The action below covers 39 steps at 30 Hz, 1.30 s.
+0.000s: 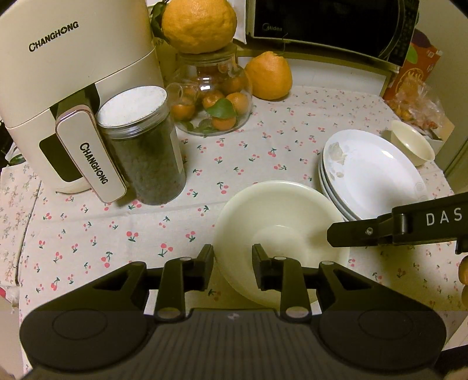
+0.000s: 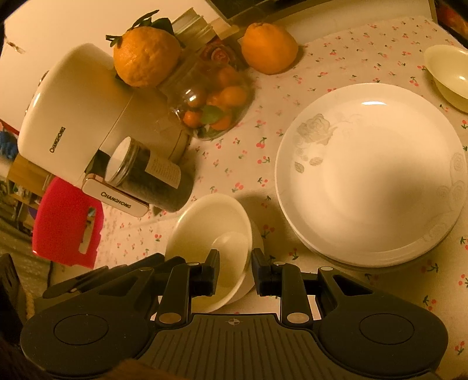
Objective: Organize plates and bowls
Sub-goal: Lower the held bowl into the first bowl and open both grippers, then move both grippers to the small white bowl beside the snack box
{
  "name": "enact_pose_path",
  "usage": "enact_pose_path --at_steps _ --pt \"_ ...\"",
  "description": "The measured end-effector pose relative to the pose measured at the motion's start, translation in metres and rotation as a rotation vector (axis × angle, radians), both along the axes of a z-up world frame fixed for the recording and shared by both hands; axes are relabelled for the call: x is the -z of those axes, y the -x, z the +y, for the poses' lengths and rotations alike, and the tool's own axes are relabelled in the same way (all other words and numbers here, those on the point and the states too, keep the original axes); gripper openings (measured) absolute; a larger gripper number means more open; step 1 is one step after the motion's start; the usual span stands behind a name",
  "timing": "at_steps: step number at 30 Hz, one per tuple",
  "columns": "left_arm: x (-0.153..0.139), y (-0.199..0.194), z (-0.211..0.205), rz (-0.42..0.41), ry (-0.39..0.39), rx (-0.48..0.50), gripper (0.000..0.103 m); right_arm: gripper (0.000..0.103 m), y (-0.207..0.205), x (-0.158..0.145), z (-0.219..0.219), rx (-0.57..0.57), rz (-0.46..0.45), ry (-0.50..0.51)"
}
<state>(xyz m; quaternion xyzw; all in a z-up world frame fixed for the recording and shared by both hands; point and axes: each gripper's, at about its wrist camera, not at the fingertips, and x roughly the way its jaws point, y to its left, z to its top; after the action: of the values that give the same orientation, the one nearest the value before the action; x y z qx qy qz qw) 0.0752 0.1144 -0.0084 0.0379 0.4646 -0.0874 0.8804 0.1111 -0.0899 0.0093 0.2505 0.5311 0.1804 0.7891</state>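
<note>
A cream bowl (image 1: pixel 280 222) sits on the cherry-print tablecloth in front of me; it also shows in the right wrist view (image 2: pixel 204 233). My left gripper (image 1: pixel 232 263) straddles its near-left rim, jaws a little apart. My right gripper (image 2: pixel 234 267) straddles the bowl's opposite rim and shows from the side in the left wrist view (image 1: pixel 336 233). A stack of white plates (image 1: pixel 374 175) with grey flower print lies to the right, also in the right wrist view (image 2: pixel 371 175). A second small cream bowl (image 1: pixel 412 143) stands behind the plates, at the far right of the right wrist view (image 2: pixel 447 73).
A Changhong air fryer (image 1: pixel 67 87) and a clear jar of dark leaves (image 1: pixel 146 152) stand at left. A glass jar of small oranges (image 1: pixel 213 96), two large oranges (image 1: pixel 269 76), a microwave (image 1: pixel 321 20) and a snack bag (image 1: pixel 415 99) line the back.
</note>
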Motion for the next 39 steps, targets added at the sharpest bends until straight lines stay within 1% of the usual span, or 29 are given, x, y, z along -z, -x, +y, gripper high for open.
enact_pose_path --at_steps 3,5,6,7,9,10,11,12,14,16,18,21,25,31,39 --pt "0.0 0.0 0.0 0.002 0.001 0.0 0.027 0.025 0.0 0.001 -0.001 0.003 0.009 -0.005" --pt "0.0 -0.001 0.001 0.01 0.014 -0.001 0.033 0.026 -0.001 0.001 -0.002 0.004 0.023 -0.011" --pt "0.001 -0.001 0.001 0.016 0.024 -0.003 0.036 0.028 -0.002 0.002 -0.003 0.006 0.031 -0.016" --pt "0.001 -0.002 0.002 0.02 0.032 -0.006 0.038 0.036 -0.002 0.001 -0.004 0.009 0.036 -0.023" --pt "0.0 -0.001 0.002 0.023 0.04 -0.011 0.047 0.044 -0.001 -0.001 -0.006 0.013 0.032 -0.032" --pt "-0.001 -0.001 0.002 0.021 0.042 -0.012 0.05 0.046 -0.001 -0.003 -0.007 0.011 0.027 -0.031" --pt "-0.001 -0.001 0.001 0.021 0.043 -0.012 0.056 0.048 0.0 -0.005 -0.008 0.008 0.02 -0.03" --pt "-0.002 -0.002 0.001 0.022 0.045 -0.011 0.062 0.053 0.0 -0.006 -0.009 0.008 0.017 -0.03" --pt "-0.004 -0.002 -0.001 0.017 0.049 -0.009 0.069 0.058 0.001 -0.01 -0.012 0.006 0.008 -0.03" --pt "-0.007 -0.001 -0.003 0.008 0.05 -0.006 0.075 0.067 0.002 -0.014 -0.017 0.006 -0.003 -0.026" --pt "-0.009 -0.001 -0.007 -0.001 0.047 -0.004 0.084 0.072 0.004 -0.018 -0.023 0.009 -0.016 -0.016" --pt "-0.011 -0.002 -0.013 -0.005 0.037 -0.002 0.092 0.076 0.004 -0.024 -0.036 0.021 -0.033 0.004" --pt "-0.015 -0.005 -0.022 -0.011 0.038 0.001 0.096 0.081 0.004 -0.03 -0.059 0.05 -0.053 0.023" --pt "-0.02 -0.012 -0.04 -0.019 0.069 -0.003 0.099 0.081 0.002 -0.031 -0.095 0.125 -0.052 0.031" --pt "-0.023 -0.02 -0.078 -0.031 0.107 0.016 0.101 0.081 0.0 -0.03 -0.142 0.214 -0.053 0.025"
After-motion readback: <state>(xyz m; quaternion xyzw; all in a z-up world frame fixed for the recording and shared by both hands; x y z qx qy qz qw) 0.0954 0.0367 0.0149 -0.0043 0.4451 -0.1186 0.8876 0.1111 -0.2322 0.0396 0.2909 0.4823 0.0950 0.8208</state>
